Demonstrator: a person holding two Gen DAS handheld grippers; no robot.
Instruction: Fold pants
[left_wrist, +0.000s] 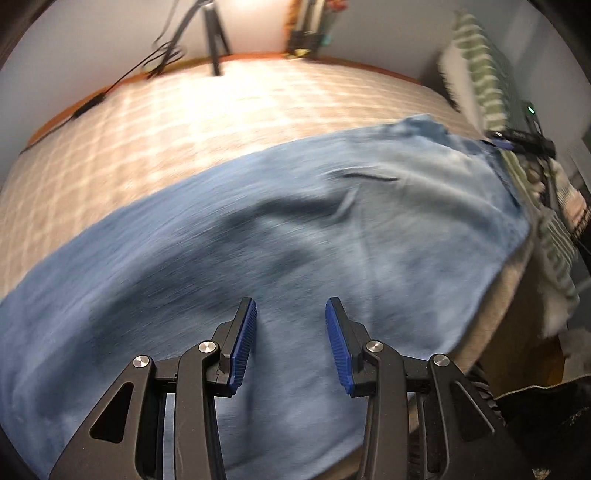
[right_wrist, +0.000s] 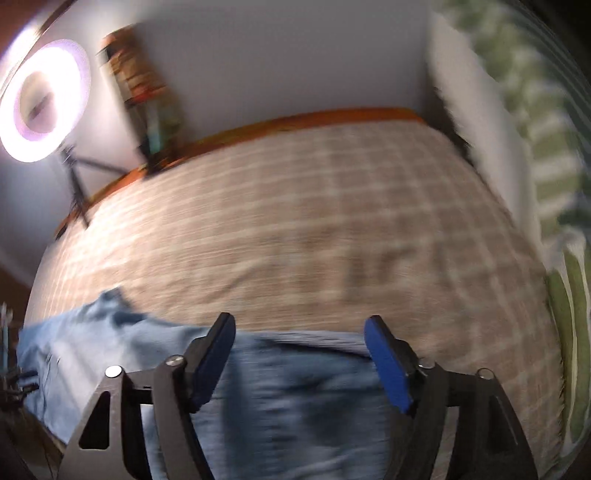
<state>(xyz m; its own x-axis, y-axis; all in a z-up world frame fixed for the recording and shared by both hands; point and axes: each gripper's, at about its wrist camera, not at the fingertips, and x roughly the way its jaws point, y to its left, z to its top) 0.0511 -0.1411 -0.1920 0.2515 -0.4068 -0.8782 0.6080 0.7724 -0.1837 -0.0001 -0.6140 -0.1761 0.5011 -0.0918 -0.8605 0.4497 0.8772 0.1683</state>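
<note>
Two grippers: both are in view, and both of yours are empty.
Left gripper (left_wrist: 290, 341): your jaws stand spread with a clear gap; the blue pads (left_wrist: 242, 345) grip nothing. Blue cloth shows between and beneath them; whether the pads touch it cannot be told.
Right gripper (right_wrist: 300, 363): your jaws stand spread wider, nothing between them. The pads sit over the far edge of the cloth, apart from it as far as the blur allows.
Pants (left_wrist: 280, 229): light blue, lying flat on the bed in a broad band. In the left wrist view they run from the near left to the far right, with a dark slit like a pocket opening toward the far right end. In the right wrist view they fill the near left, one rumpled end at the left.
Bed cover (left_wrist: 192, 122): tan with a pale check, bare on the far side of the pants.
Ring light (right_wrist: 44, 99): lit, at far left on a tripod (right_wrist: 75, 181) beyond the bed.
Green-striped fabric (right_wrist: 546, 155): at the right edge of the bed.
Image quality: both views are motion-blurred; fine detail of seams and hems cannot be told.
</note>
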